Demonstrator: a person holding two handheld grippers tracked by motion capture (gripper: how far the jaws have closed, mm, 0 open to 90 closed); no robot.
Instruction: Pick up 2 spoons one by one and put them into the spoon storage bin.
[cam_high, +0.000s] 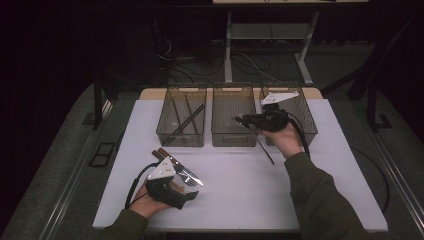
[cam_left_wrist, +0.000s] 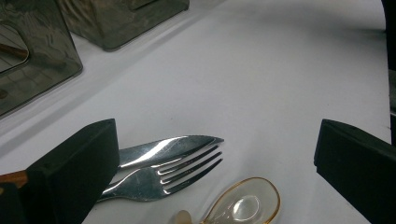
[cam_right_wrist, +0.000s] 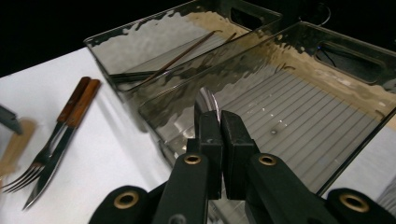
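Spoon: one dark spoon is pinched in the right gripper, whose fingers are clenched on it; its long handle slants down toward the near side of the table, and its bowl end shows just past the fingertips, over the middle bin. The gripper hangs at the near edge of the bins, between the middle one and the right bin.

Three clear bins stand in a row along the far side of the table. The left bin holds a few thin dark sticks; how many, I cannot tell. The middle bin's ribbed floor is bare.

Near left, the left gripper rests on the table with its fingers released, spread wide around three pieces of cutlery without touching them: one knife and one fork, both with brown wooden handles, lying side by side and touching, and one clear gold-rimmed spoon bowl just nearer the camera.
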